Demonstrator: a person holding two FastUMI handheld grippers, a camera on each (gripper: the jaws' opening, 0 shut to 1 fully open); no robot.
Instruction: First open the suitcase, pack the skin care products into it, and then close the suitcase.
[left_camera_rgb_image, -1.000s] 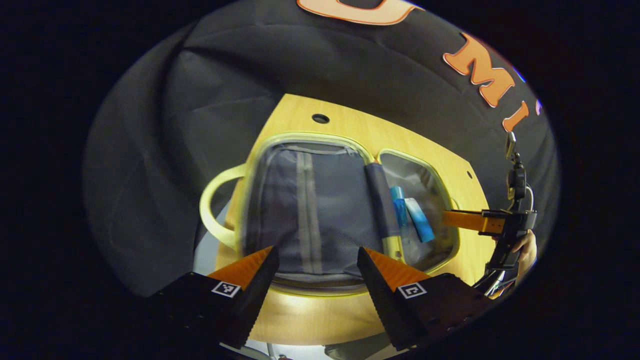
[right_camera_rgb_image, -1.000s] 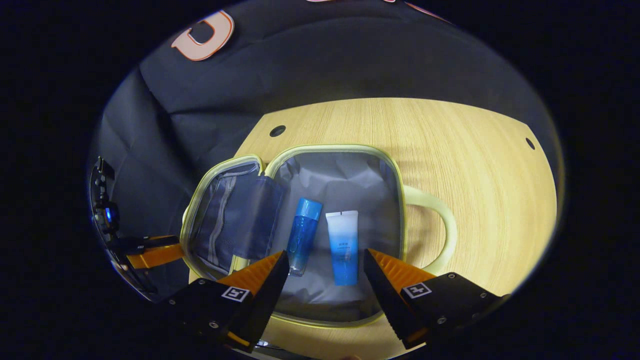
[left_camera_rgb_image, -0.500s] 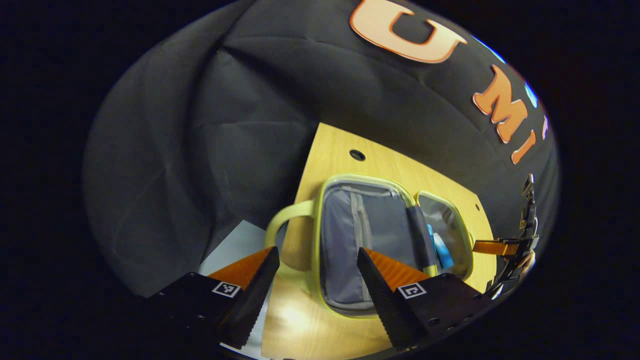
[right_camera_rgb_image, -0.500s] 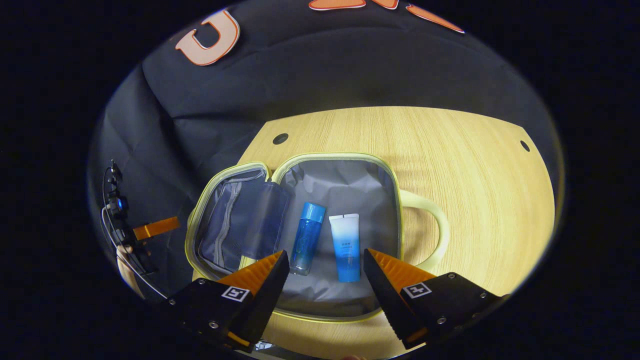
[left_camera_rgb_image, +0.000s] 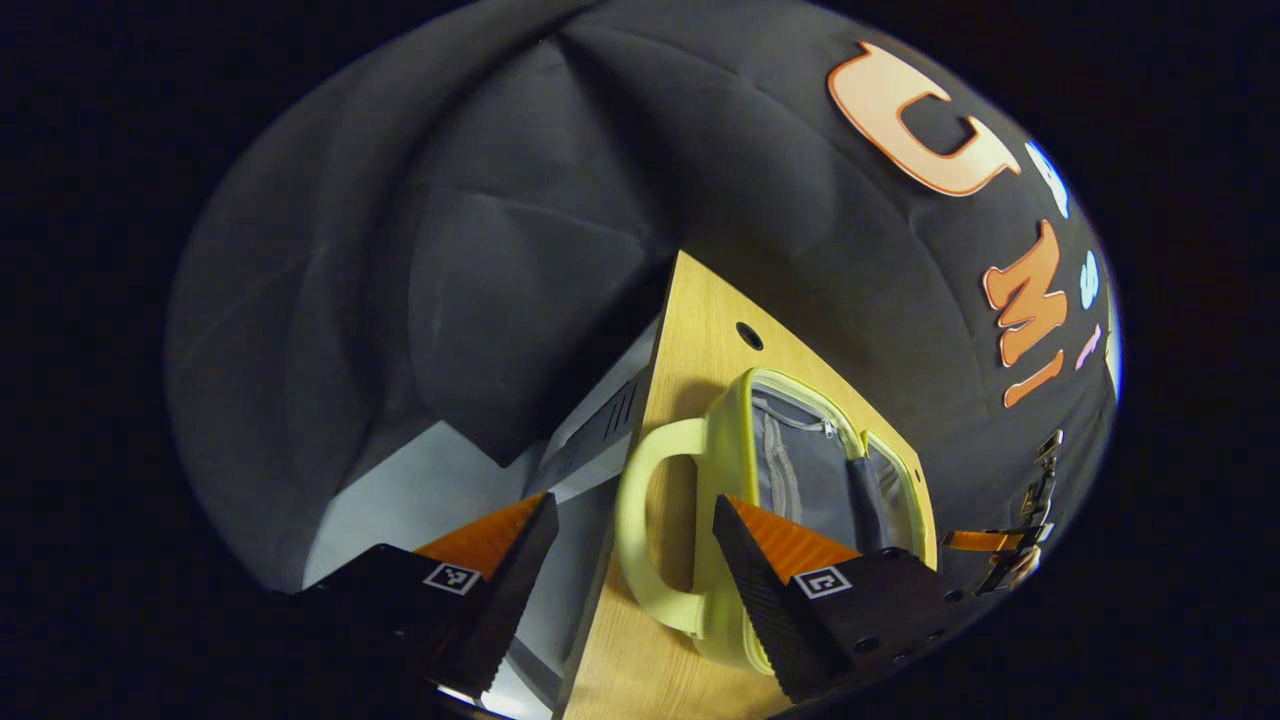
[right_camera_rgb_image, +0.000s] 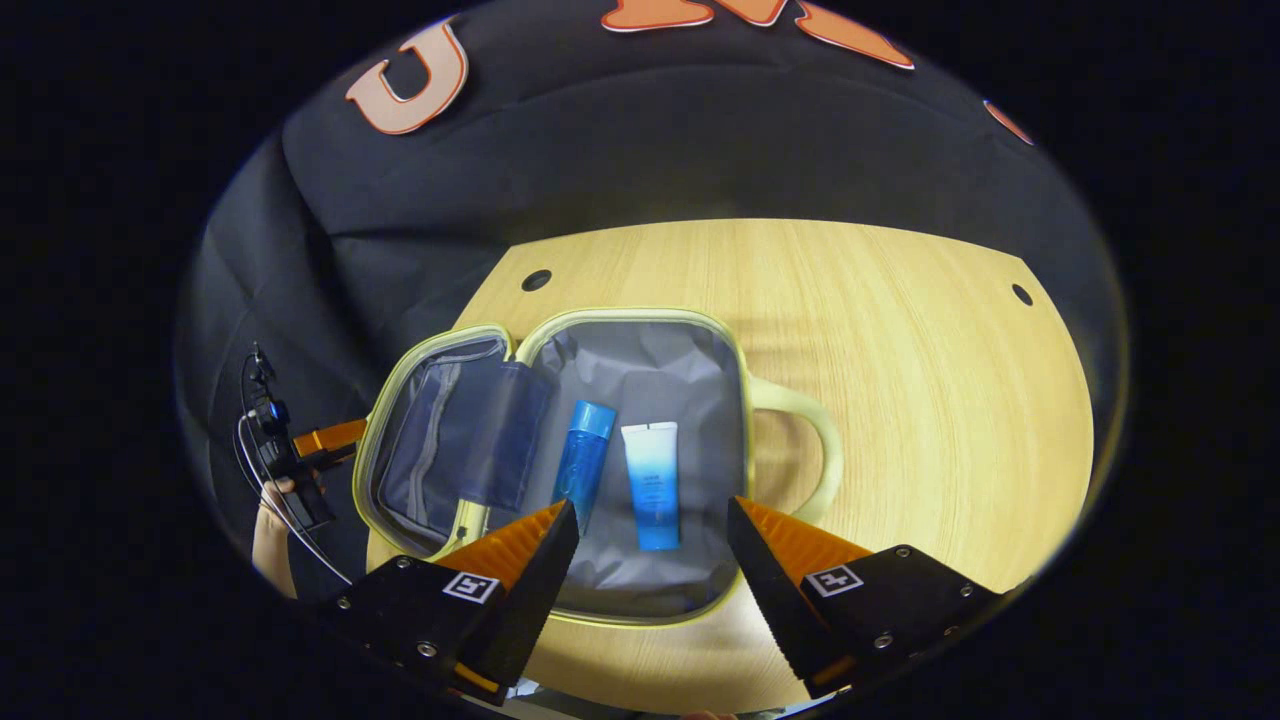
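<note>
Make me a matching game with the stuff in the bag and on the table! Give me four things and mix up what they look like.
Things:
1. bottle
2. tube
3. suitcase
4. table

Descriptions:
A. pale yellow rim, lying open
B. light wood with small dark holes
C. all blue, lying left of the other product
D. white at the top fading to blue

Pairs: 1-C, 2-D, 3-A, 4-B
</note>
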